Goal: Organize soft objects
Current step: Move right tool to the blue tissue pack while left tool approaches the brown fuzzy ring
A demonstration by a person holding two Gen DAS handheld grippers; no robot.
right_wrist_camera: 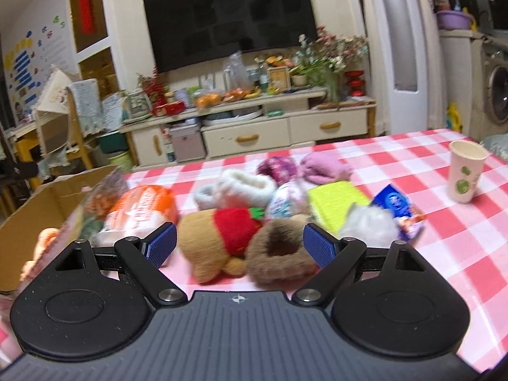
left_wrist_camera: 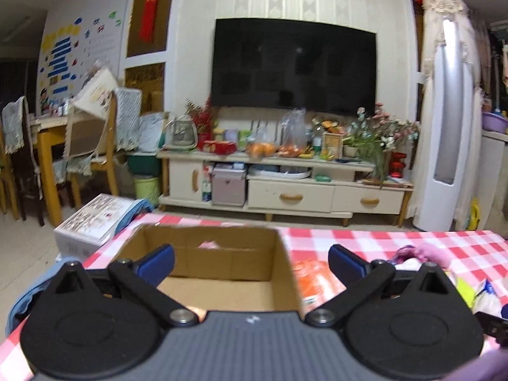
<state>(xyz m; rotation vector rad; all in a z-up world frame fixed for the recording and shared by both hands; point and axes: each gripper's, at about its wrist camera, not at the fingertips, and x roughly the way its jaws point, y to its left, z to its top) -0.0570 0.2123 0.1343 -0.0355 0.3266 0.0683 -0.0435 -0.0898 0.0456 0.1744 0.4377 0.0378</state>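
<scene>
Both grippers empty, fingers spread, over checkered table with soft items and box.

Left gripper (left_wrist_camera: 250, 262) hangs over open cardboard box (left_wrist_camera: 203, 273), jaws wide, nothing held. Right gripper (right_wrist_camera: 239, 246) spread in front of the pile: bear plush (right_wrist_camera: 216, 238) and brown fur slipper (right_wrist_camera: 279, 250) between the fingers, white fluffy slipper (right_wrist_camera: 241, 187), orange packet (right_wrist_camera: 143, 209), pink plush (right_wrist_camera: 324, 166) behind. Paper cup (right_wrist_camera: 465, 171) stands well apart at right.

Both wrist views face the television (left_wrist_camera: 293, 63) across the checked table (right_wrist_camera: 444, 238), low and close.
</scene>
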